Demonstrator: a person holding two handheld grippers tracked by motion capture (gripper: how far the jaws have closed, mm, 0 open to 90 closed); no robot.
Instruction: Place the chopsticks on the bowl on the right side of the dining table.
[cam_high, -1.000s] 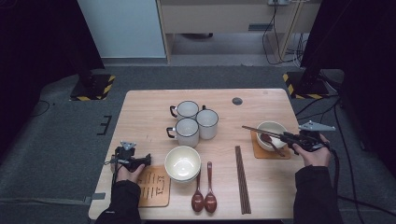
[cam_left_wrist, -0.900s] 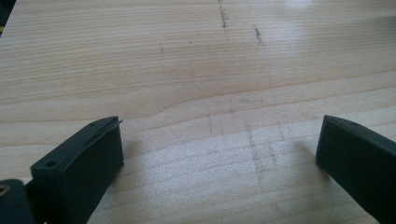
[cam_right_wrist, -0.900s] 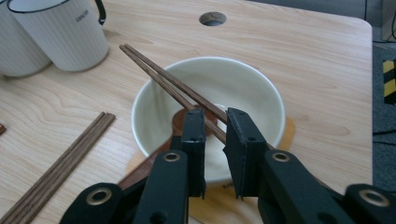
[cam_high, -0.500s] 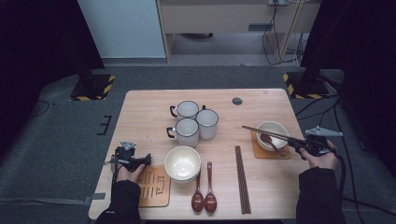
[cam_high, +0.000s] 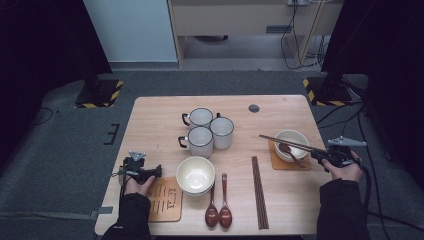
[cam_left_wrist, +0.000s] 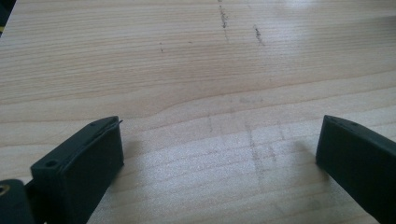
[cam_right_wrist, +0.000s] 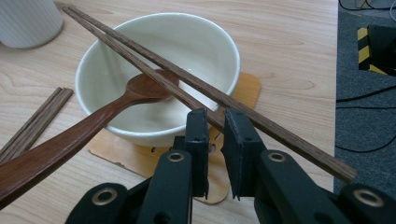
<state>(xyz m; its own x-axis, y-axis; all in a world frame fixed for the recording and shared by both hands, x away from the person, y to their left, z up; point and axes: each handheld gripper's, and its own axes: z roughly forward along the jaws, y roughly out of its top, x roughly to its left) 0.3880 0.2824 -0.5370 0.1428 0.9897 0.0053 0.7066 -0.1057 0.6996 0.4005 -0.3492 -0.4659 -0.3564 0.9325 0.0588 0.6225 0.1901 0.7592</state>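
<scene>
Right gripper (cam_high: 320, 154) nudged right with chopsticks (cam_right_wrist: 196, 88), jaws just reopening slightly, still clamped on them over far-right bowl (cam_right_wrist: 205, 42). Left gripper (cam_left_wrist: 219, 154) apart, empty.

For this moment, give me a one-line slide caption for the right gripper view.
Right claw lays a pair of chopsticks across a cream bowl holding a wooden spoon.

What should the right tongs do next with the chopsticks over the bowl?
Probably open a little and back away. The right tongs are nearly shut around one of the chopsticks, and the pair already lies across the rim of the bowl, above the wooden spoon, so they look placed.
</scene>
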